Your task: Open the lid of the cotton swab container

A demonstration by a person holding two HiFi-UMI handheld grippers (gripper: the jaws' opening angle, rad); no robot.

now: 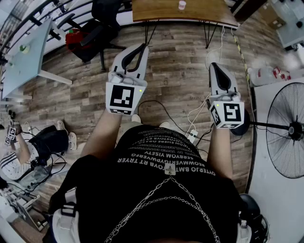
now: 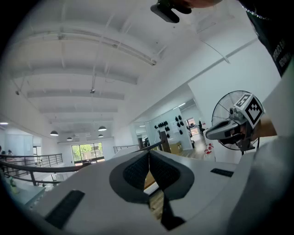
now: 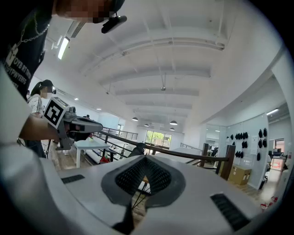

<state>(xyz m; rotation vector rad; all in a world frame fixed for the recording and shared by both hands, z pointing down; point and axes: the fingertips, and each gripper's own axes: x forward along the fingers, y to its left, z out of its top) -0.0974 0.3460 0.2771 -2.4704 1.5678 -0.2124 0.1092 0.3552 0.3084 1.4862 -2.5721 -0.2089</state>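
A small pale container stands on the wooden table at the far edge of the head view; its lid is too small to make out. Both grippers are held level in front of the person's body, well short of that table, over the wood floor. The left gripper is shut with nothing between its jaws, and its dark pads meet in its own view. My right gripper is also shut and empty, pads closed together. Each gripper shows in the other's view: right gripper, left gripper.
A large standing fan is at the right. A black chair and a grey table stand at the far left. Cables and a power strip lie on the floor by the feet. Another person sits low at the left.
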